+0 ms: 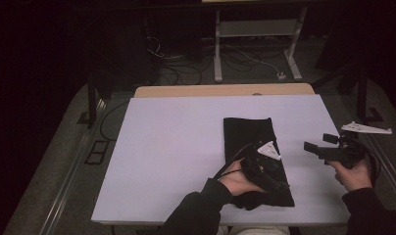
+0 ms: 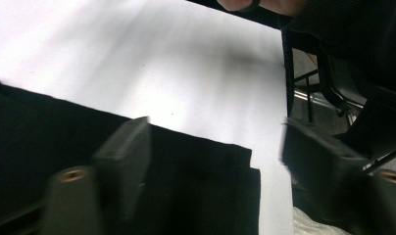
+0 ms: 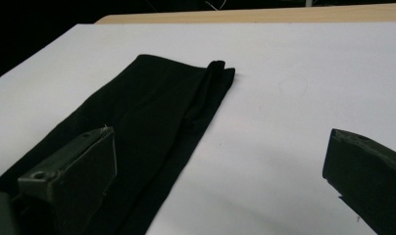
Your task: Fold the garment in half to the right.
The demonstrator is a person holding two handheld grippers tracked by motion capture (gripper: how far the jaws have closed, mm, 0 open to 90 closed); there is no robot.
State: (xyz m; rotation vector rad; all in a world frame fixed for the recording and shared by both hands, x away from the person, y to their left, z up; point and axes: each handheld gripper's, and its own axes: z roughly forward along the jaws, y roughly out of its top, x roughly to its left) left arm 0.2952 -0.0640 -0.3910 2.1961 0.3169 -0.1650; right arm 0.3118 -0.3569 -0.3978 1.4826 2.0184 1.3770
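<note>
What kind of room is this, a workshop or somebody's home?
Most likely a lab or recording studio, not a home. A white table stands lit in a dark room, loose cables run over the floor behind it, and a metal stand is there. On the table lies a folded black cloth.

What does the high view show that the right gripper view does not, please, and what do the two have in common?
High view: both hands, the left gripper low over the near end of the black folded cloth, the right gripper raised beyond the cloth's right edge, plus floor cables and a table frame behind.

Right gripper view: its own jaws up close, standing wide apart with nothing between them, and the rolled fold at the cloth's far corner.

Both: the cloth lying lengthwise on the white table.
</note>
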